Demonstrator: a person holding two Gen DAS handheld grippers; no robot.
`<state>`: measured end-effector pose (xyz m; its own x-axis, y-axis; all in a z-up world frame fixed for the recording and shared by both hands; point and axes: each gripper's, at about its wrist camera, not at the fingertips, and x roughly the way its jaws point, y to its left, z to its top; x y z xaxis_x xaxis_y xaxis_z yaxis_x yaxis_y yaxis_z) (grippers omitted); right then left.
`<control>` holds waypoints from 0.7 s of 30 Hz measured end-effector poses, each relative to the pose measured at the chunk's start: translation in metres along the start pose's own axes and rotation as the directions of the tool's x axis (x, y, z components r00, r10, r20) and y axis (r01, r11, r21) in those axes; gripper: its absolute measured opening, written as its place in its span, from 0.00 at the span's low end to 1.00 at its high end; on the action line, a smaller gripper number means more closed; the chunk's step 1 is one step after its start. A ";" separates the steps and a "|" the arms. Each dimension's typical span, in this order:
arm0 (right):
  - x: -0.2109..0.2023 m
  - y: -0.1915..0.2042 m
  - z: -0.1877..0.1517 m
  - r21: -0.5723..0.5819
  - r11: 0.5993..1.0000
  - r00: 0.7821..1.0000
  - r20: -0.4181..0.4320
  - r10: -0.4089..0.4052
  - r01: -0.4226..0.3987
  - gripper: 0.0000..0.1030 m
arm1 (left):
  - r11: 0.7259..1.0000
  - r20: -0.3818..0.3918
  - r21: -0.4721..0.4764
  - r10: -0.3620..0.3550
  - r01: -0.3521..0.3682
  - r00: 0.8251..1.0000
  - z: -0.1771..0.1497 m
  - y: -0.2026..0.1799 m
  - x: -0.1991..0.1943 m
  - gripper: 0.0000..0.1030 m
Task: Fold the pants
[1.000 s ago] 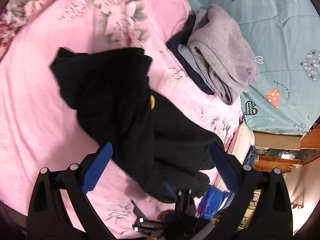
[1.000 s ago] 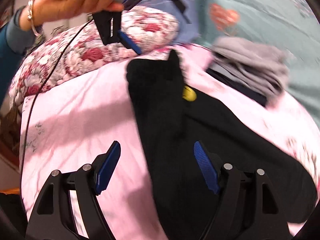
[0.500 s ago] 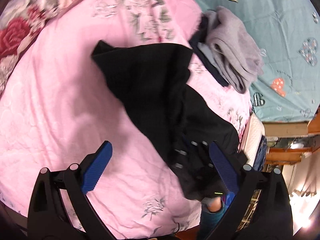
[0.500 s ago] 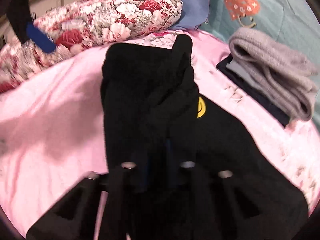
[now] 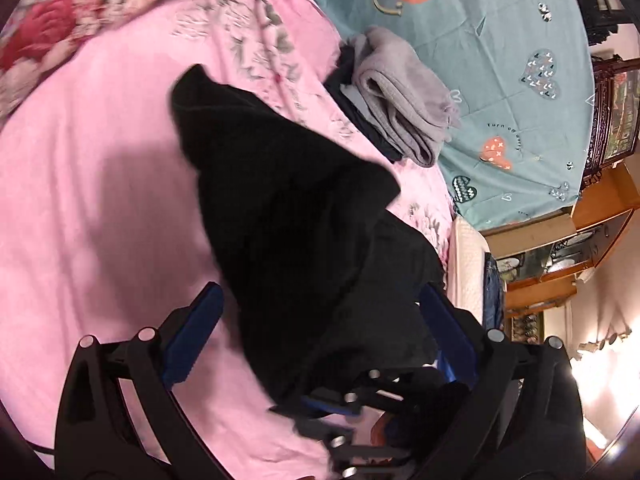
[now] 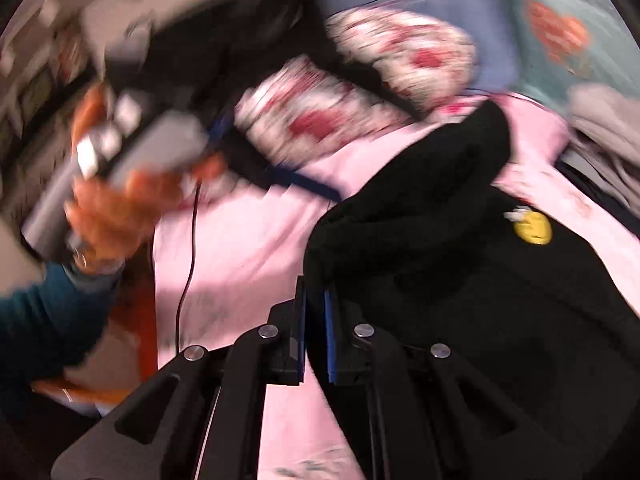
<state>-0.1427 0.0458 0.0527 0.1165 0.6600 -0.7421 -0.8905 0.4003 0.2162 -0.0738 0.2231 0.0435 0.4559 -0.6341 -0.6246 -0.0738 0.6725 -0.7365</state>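
Black pants [image 5: 288, 208] lie crumpled on the pink bedspread [image 5: 100, 200]; a yellow round badge [image 6: 532, 228] shows on them. My right gripper [image 6: 315, 292] pinches a bunched edge of the black pants [image 6: 460, 280]. Its blue pads stand close together with fabric between them, and the jaws are opening slightly. In the left wrist view the right gripper [image 5: 340, 404] sits under the raised cloth. My left gripper [image 5: 320, 332] is open over the near end of the pants, its blue fingers [image 5: 192, 336] straddling the cloth without pressing it. A hand [image 6: 120, 200] holds the left gripper, blurred.
A folded grey garment [image 5: 404, 96] lies on dark clothes at the far side of the bed, by a teal patterned sheet [image 5: 480, 20]. A floral pillow [image 6: 360, 92] lies at the head. The bed's edge and wooden furniture [image 5: 560, 248] are on the right.
My right gripper went from wide open to shut on the pants and pulled a fold of them up. My left gripper slid across the bed over the pants, still open.
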 end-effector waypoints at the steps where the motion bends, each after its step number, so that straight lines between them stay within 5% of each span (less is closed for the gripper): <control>1: 0.011 0.007 -0.006 -0.015 0.999 0.998 -0.045 0.037 -0.037 0.17 | 1.000 0.033 -0.009 0.016 -0.015 0.999 -0.011 0.011 -0.010 0.97; 5: 0.022 -0.001 -0.018 0.088 0.980 0.981 -0.059 0.183 -0.177 0.19 | 0.995 0.134 -0.094 0.042 -0.030 0.990 -0.037 0.052 -0.045 0.97; 8: 0.005 -0.036 -0.019 0.263 0.940 0.976 0.066 0.207 -0.217 0.47 | 0.994 0.203 -0.105 0.062 -0.041 0.977 -0.054 0.071 -0.065 0.97; 11: -0.010 -0.070 -0.021 0.397 0.889 0.972 0.141 0.187 -0.228 0.53 | 0.996 0.192 -0.088 0.039 -0.022 0.981 -0.065 0.075 -0.062 0.98; 16: -0.063 -0.097 -0.051 0.477 0.863 0.976 0.205 0.077 -0.168 0.54 | 0.988 0.052 -0.138 0.080 -0.072 0.995 -0.065 0.082 -0.021 0.98; 21: -0.159 -0.116 -0.129 0.579 0.815 0.957 0.251 -0.145 -0.028 0.56 | 0.983 0.076 -0.153 0.118 -0.106 0.990 -0.059 0.092 -0.009 0.98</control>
<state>-0.1146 -0.1878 0.0635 0.3516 0.7332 -0.5821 -0.4743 0.6756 0.5645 -0.1370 0.2681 -0.0338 0.5100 -0.5191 -0.6858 -0.2566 0.6692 -0.6974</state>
